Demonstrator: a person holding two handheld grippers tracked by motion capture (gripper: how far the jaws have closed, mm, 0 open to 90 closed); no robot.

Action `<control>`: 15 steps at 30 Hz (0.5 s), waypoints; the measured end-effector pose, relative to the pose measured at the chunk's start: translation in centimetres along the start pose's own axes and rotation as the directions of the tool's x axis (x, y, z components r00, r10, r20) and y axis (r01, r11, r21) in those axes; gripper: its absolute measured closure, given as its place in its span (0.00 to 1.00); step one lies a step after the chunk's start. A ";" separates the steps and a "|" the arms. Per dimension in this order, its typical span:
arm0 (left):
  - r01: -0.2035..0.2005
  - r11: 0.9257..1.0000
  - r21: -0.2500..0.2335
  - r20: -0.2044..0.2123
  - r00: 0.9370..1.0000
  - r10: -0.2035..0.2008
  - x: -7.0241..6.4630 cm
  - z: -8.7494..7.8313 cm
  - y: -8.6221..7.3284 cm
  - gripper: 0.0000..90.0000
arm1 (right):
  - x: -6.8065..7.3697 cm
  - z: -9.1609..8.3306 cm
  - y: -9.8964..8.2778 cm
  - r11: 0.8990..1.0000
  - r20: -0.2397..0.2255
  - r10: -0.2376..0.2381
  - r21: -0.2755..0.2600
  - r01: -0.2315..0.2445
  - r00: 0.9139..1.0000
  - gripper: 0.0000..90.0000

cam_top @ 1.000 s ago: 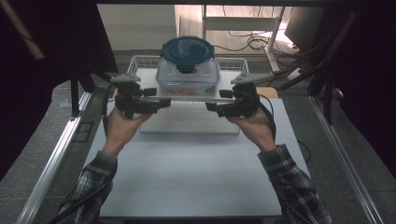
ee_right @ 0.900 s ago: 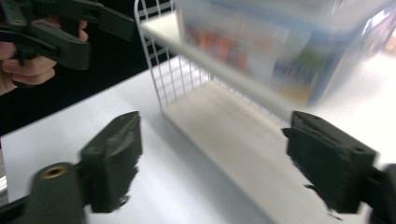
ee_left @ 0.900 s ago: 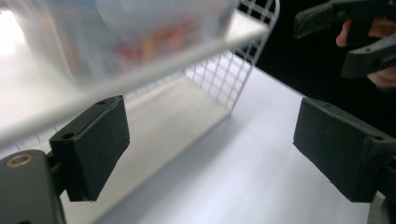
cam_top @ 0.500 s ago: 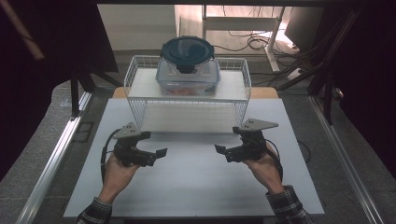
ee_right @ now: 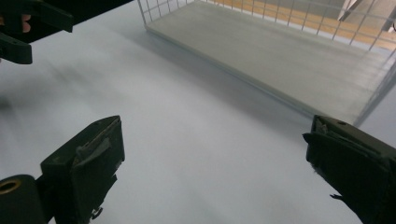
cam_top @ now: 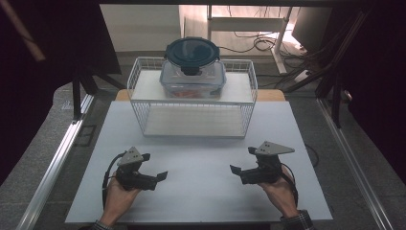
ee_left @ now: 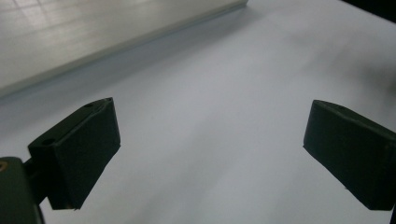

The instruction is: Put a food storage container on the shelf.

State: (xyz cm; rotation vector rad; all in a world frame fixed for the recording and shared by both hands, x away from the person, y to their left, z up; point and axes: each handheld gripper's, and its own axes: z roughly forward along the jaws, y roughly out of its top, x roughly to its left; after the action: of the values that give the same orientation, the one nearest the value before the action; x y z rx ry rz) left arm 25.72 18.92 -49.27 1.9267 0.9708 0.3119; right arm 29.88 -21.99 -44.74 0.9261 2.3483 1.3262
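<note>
A clear food container (cam_top: 192, 76) with a dark round lid stands on the upper shelf of a white wire rack (cam_top: 249, 91) at the back of the table. My left gripper (cam_top: 154, 166) rests low over the white table (cam_top: 201, 201) at the front left and points right. Its jaws have just been opening and stand wide with nothing between them (ee_left: 210, 135). My right gripper (cam_top: 242, 160) mirrors it at the front right and points left. Its jaws have likewise just been opening and are empty (ee_right: 215, 158). Both grippers are well clear of the rack.
The rack's lower shelf (ee_right: 280, 51) is a pale board just ahead of the right gripper. The left gripper's jaws (ee_right: 28, 28) show at the top left of the right gripper view. Metal rails (cam_top: 52, 167) run along both sides of the table, and cables lie behind it.
Both hands have drawn back from the container's sides at the upper shelf and come down to the front of the table. The container stays on the shelf. Both pairs of jaws stand wider.
</note>
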 end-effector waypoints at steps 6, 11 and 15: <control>-0.001 0.999 0.044 -0.019 1.000 0.002 -0.4 0.0 -1.7 0.02 | -0.1 -0.3 -1.8 1.000 0.019 0.011 0.019 -0.012 1.000 0.03; 0.006 0.997 0.071 -0.030 1.000 -0.004 -0.6 0.0 -2.9 0.02 | 0.0 -0.5 -3.0 0.999 0.031 0.016 0.039 -0.017 0.999 0.02; 0.011 0.995 0.094 -0.035 0.999 -0.008 -0.8 0.2 -3.7 0.02 | 0.2 -0.4 -4.0 0.998 0.041 0.020 0.063 -0.023 0.999 0.02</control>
State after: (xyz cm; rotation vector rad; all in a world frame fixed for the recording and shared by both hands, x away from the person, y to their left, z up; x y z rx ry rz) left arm 23.44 19.19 -52.33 2.0075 1.0337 0.2993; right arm 27.95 -23.66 -47.90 0.9903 2.3686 1.2354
